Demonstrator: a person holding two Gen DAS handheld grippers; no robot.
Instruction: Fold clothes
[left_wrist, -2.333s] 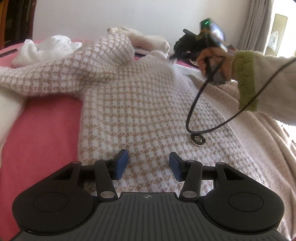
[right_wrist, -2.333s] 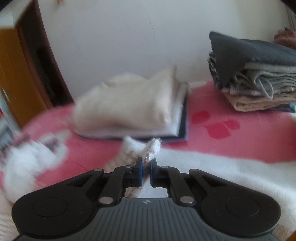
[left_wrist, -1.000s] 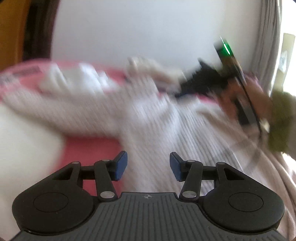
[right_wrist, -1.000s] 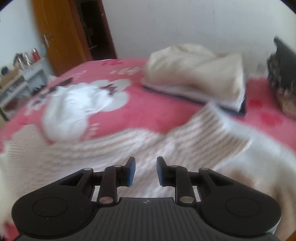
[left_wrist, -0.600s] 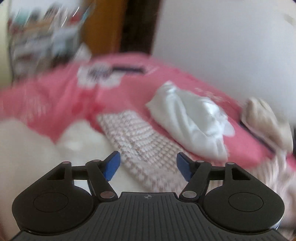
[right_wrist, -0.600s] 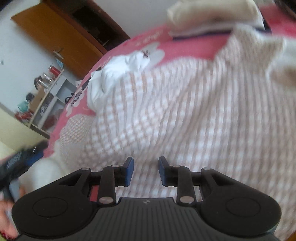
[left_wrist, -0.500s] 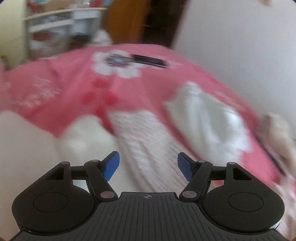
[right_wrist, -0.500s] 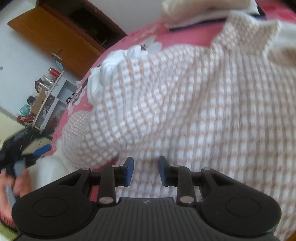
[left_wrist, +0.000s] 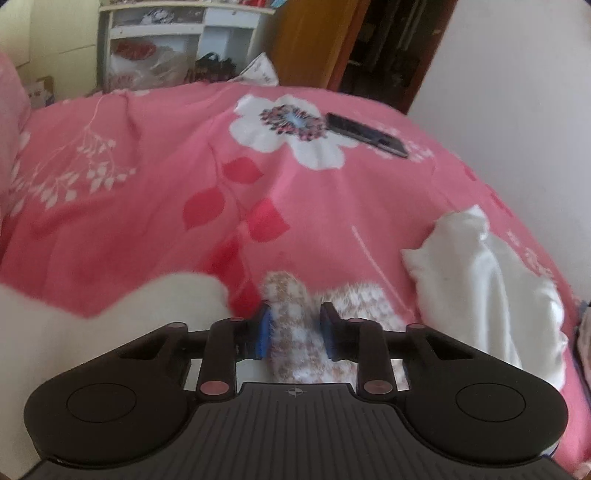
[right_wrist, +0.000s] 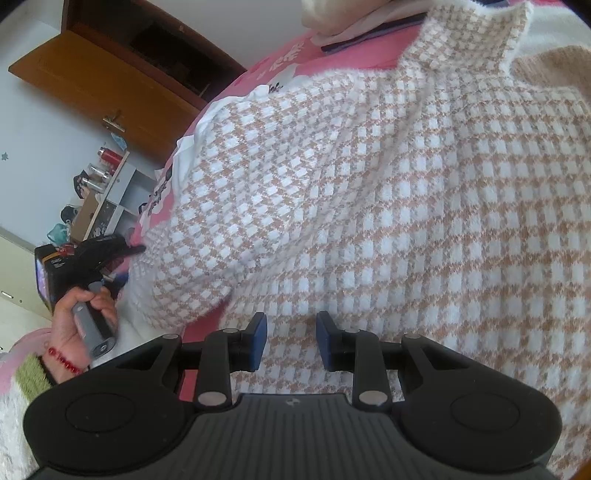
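A white-and-tan houndstooth sweater lies spread on the pink floral bedsheet. Its sleeve cuff stands up between the blue pads of my left gripper, whose jaws are closing and pinch the cuff. In the right wrist view that left gripper sits at the sleeve's far end, held by a person's hand. My right gripper hovers open just over the sweater's body near the armpit fold, with nothing pinched. The collar lies at the top.
A crumpled white garment lies right of the cuff. A dark phone rests on the sheet farther back. Something fluffy and white lies at the left. Folded clothes sit beyond the collar. Shelves and a wooden wardrobe stand behind.
My left gripper swung left across the bed from the sweater's body to the sleeve end and its jaws narrowed around the cuff. My right gripper rolled and dropped closer to the sweater, still open.
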